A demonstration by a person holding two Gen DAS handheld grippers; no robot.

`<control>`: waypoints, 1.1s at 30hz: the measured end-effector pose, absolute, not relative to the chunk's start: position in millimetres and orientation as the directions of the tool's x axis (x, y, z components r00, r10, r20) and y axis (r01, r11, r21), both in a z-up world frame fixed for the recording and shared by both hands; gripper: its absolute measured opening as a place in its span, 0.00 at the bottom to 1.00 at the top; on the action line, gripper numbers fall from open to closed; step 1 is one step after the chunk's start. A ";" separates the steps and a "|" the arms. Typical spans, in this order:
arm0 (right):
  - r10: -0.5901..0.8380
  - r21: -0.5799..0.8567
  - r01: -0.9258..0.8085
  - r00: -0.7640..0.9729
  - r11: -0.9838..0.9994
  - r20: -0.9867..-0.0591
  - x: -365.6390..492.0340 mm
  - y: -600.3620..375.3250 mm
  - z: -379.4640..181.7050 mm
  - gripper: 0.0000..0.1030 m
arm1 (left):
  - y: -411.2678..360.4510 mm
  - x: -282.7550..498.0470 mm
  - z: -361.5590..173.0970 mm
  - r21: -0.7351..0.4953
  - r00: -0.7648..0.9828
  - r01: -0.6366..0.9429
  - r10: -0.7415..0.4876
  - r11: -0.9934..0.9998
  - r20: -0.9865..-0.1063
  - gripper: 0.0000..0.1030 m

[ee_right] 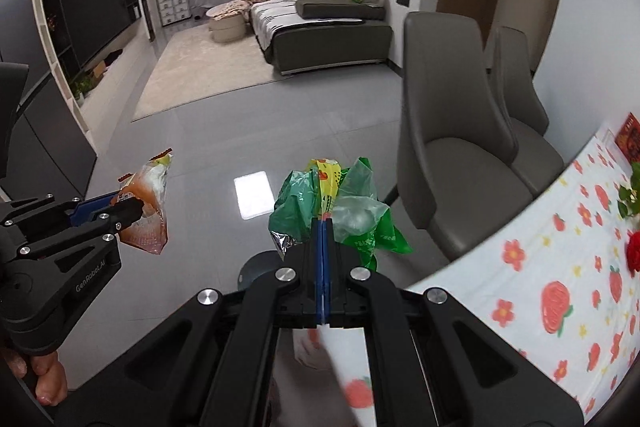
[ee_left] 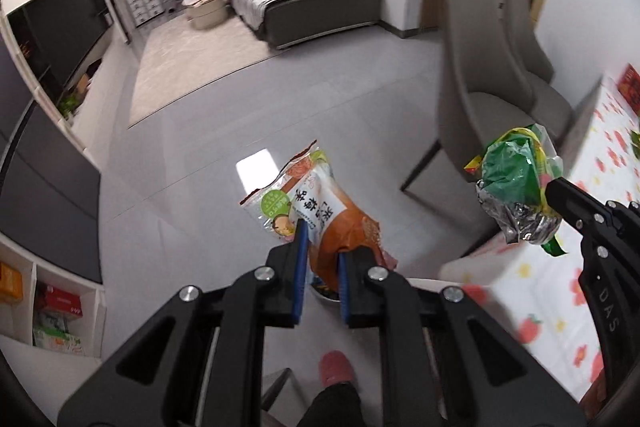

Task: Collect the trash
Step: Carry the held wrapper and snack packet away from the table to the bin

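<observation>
Both grippers are carrying trash, the left gripper clamping an orange snack wrapper, the right gripper pinching green crumpled bags, probably needing a bin next.

The tablecloth is cut off at the right edge. A round grey object is partly hidden behind the right gripper.

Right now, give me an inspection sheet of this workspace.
Surface: table with strawberry-print cloth, at right.
Job's things: orange snack wrapper; crumpled green wrappers.
Clutter: red flower on the table.
Grippers: left gripper shut on the orange snack wrapper; right gripper shut on the crumpled green wrappers; both held over the floor.
Cables: nothing seen.
Surroundings: grey chairs, sofa, rug.
</observation>
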State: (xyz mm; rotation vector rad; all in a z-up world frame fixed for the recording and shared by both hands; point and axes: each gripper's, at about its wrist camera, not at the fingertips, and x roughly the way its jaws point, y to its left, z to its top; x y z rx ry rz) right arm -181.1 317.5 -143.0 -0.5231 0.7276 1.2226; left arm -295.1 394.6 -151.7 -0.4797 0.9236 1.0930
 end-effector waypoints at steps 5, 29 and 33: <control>0.641 0.020 -0.976 0.126 0.216 -0.757 -220.6 359.2 -152.9 0.00 | 424.8 -338.8 -165.0 0.103 0.100 -0.936 0.536 0.335 -0.838 0.14; 0.490 0.071 -0.980 0.031 0.187 -0.871 -242.8 461.1 -355.6 0.00 | 497.4 -376.7 -336.6 0.125 -0.029 -0.972 0.428 0.200 -0.903 0.14; 0.459 0.068 -0.980 0.027 0.188 -0.888 -238.8 467.6 -402.8 0.00 | 500.9 -370.0 -375.9 0.129 -0.033 -0.969 0.408 0.211 -0.912 0.14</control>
